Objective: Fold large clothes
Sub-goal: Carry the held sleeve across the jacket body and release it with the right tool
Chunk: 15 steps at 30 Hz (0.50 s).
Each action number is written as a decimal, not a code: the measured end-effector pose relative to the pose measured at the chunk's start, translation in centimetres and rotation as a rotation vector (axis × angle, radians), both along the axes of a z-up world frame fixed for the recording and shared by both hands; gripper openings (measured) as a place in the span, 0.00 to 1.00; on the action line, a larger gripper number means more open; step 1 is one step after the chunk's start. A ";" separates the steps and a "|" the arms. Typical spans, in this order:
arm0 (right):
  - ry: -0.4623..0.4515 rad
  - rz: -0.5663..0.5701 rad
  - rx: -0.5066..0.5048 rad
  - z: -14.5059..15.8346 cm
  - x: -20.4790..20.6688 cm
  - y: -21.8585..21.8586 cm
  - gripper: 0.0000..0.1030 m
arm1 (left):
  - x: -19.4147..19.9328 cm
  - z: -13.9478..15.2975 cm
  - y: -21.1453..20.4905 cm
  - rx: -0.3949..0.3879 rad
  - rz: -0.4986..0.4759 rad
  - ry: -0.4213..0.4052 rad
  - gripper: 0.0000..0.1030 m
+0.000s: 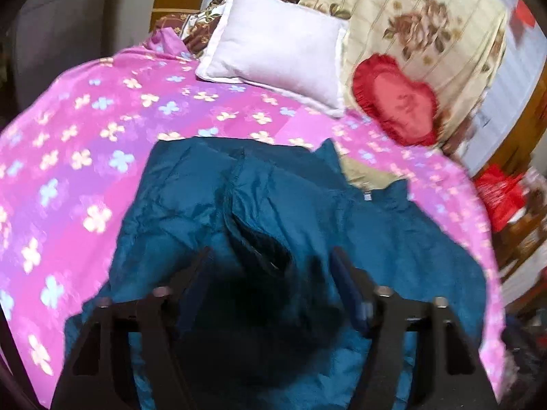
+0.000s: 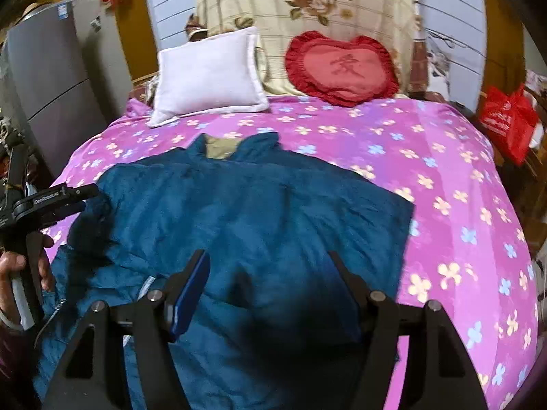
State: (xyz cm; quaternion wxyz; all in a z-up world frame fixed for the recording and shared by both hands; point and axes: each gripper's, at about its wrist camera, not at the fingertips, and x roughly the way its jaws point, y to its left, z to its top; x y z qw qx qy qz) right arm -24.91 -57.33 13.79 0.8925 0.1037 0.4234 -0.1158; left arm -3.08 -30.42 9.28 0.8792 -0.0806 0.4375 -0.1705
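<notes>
a teal padded jacket is seen spread on the bed, collar toward the pillows, with a tan lining exposed at the neck. in the left wrist view a fold of the jacket is raised into a ridge with a dark opening beneath it; whether this is a sleeve or a pocket cannot be told. a zip edge and a small metal pull are noted at the jacket's left side in the right wrist view. the near hem is hidden under both gripper bodies and cut off by the frame edge.

the left gripper is held over the jacket with fingers spread wide, nothing clamped between them; the cloth below is in deep shadow, so contact cannot be judged. the right gripper is likewise wide apart above the jacket's middle, holding nothing. in the right wrist view the left gripper is seen from the side at the jacket's left shoulder, its handle gripped by a hand only partly in frame.

the bed is covered with a pink flowered sheet. a white pillow and a red heart cushion lie at the head, against a cream rose-print blanket. a red bag is seen beyond the bed's right edge, blurred. a grey cabinet stands to the left.
</notes>
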 end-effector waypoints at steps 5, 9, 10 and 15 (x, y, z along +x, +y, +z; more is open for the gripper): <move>-0.014 -0.081 0.018 -0.6 -0.9 -2.2 0.70 | 0.2 0.4 1.0 0.021 -0.021 -0.033 0.00; -0.020 -0.155 0.037 -1.5 -0.1 -3.2 0.70 | -0.6 1.2 3.6 0.001 -0.009 -0.086 0.00; -0.024 -0.168 0.059 -1.9 0.5 -3.4 0.70 | -0.7 1.0 4.2 0.008 -0.003 -0.085 0.00; -0.011 -0.169 0.105 -4.3 4.0 -2.6 0.70 | -0.8 -0.8 6.1 0.064 0.025 -0.072 0.00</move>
